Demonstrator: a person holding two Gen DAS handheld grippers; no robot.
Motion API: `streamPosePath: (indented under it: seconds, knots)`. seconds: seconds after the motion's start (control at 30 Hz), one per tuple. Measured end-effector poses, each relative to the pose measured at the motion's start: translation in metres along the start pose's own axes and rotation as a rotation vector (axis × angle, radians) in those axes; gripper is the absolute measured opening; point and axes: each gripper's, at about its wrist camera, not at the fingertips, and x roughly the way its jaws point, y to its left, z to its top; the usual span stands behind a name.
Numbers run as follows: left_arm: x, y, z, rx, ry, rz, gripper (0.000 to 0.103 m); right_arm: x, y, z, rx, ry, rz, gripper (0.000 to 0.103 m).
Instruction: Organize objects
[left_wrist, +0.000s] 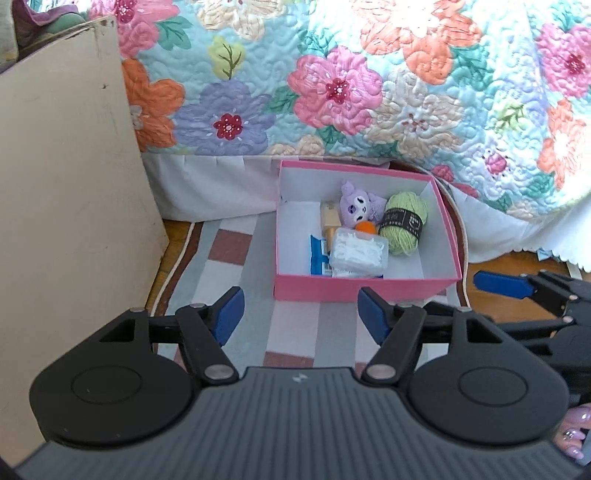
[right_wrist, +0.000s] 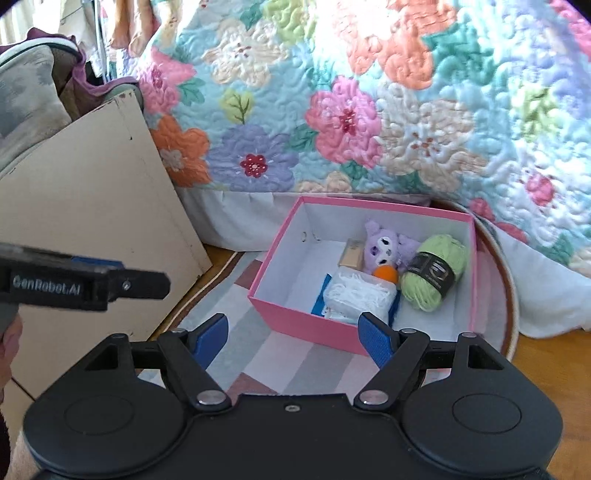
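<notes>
Matt pink cardboard box (left_wrist: 354, 290), fuzzy green yarn (left_wrist: 404, 223), glossy quilted bedspread (left_wrist: 369, 74)

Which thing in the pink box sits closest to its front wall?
The clear plastic case of white picks, lying on the blue packet; the yarn and plush sit farther back.

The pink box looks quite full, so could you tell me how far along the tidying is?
Done: the pink box on the rug already holds a purple plush, green yarn, an orange ball, a clear case and a blue packet. In hand: nothing; the left gripper and right gripper are both open and empty. Left: no loose items show on the rug.
</notes>
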Motion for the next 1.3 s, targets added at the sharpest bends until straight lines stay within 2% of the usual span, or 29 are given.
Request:
streamPosePath:
  seconds: [0.43,0.67,0.87,1.03,1.1,1.17,1.3]
  knots:
    - [-0.001,-0.002,-0.038,-0.002,0.074,-0.031,0.067,-0.023,0.007,-0.025,0.032,0.117,-0.132,0.085]
    - [0.008,-0.007,-0.041,-0.006,0.099,-0.06,0.067,-0.02,0.002,-0.035,0.06,0.139,-0.141,0.087]
    - [0.014,-0.006,-0.041,0.009,0.118,-0.054,0.068,-0.017,0.001,-0.039,0.06,0.144,-0.16,0.091]
    - [0.021,-0.006,-0.039,0.032,0.14,-0.011,0.081,-0.012,0.006,-0.035,0.07,0.154,-0.171,0.095]
    - [0.023,-0.006,-0.039,0.038,0.144,0.004,0.089,-0.011,0.007,-0.033,0.079,0.153,-0.186,0.095]
    - [0.023,-0.006,-0.039,0.04,0.148,0.017,0.1,-0.011,0.009,-0.033,0.07,0.148,-0.213,0.095]
    - [0.022,-0.003,-0.037,0.032,0.164,0.032,0.101,-0.011,0.01,-0.036,0.05,0.162,-0.246,0.095]
